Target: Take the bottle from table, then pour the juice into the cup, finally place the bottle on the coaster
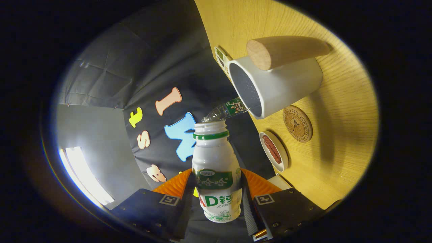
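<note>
The view is rolled hard over, so that the table (337, 101) stands like a wall on one side. Furthest left of the things in play, the bottle (216, 175) is held between the gripper (216, 202) fingers, both of which are seen pressing on its lower body, so the tool is closed on it. The open neck of the bottle is pointed forward, away from the fingers, and its long axis is laid along them (near level with the table, to judge by the roll of the scene). Just beyond its mouth a second, clear bottle (224, 111) is seen lying near the cup's rim.

Further right, the white cup (280, 86) is seen with its wooden handle (287, 50) turned towards the camera; its opening is faced roughly back at the bottle's mouth. A small dish (275, 150) with something dark red in it is set below the cup, and the round cork coaster (297, 123) is found just beside both.

The pouring appears to be in hand. For it to be done well, the mouth is best kept over the cup's opening and not its rim, the tilt increased slowly, and the grip kept firm so the bottle cannot slip. No stream of juice can be made out.
</note>
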Motion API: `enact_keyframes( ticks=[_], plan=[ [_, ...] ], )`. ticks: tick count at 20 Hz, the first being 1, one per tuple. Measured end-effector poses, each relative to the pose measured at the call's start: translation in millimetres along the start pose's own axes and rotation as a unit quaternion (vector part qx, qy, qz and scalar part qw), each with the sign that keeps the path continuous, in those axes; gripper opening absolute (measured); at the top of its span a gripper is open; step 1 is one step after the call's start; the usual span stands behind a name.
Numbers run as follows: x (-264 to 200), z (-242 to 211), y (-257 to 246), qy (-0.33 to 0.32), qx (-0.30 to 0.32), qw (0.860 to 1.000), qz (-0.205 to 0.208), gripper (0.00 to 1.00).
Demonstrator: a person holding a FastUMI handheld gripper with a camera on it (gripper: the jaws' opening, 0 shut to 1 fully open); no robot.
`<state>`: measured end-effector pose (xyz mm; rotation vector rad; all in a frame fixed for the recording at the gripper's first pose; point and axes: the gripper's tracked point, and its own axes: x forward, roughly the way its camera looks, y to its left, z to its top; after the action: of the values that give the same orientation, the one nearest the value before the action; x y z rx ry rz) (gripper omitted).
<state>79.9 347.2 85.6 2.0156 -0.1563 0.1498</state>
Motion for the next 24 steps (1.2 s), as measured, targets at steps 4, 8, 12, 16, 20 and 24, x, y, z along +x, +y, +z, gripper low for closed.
enact_keyframes(
  ticks=[4, 8, 12, 16, 20, 24],
  plan=[
    [-1.4, 0.4, -0.5, -0.002, 0.007, 1.000, -0.002, 0.66],
    [-3.0, 2.9, 0.0, -0.008, 0.019, 1.000, -0.002, 0.66],
    [-1.6, 1.7, 4.2, -0.010, 0.025, 1.000, -0.002, 0.66],
    [-1.4, 1.2, 9.2, -0.013, 0.035, 0.999, -0.001, 0.66],
    [-2.1, 0.8, 13.0, -0.015, 0.043, 0.999, 0.001, 0.66],
    [-4.4, 3.2, 15.1, -0.019, 0.052, 0.998, 0.001, 0.66]
  ],
)
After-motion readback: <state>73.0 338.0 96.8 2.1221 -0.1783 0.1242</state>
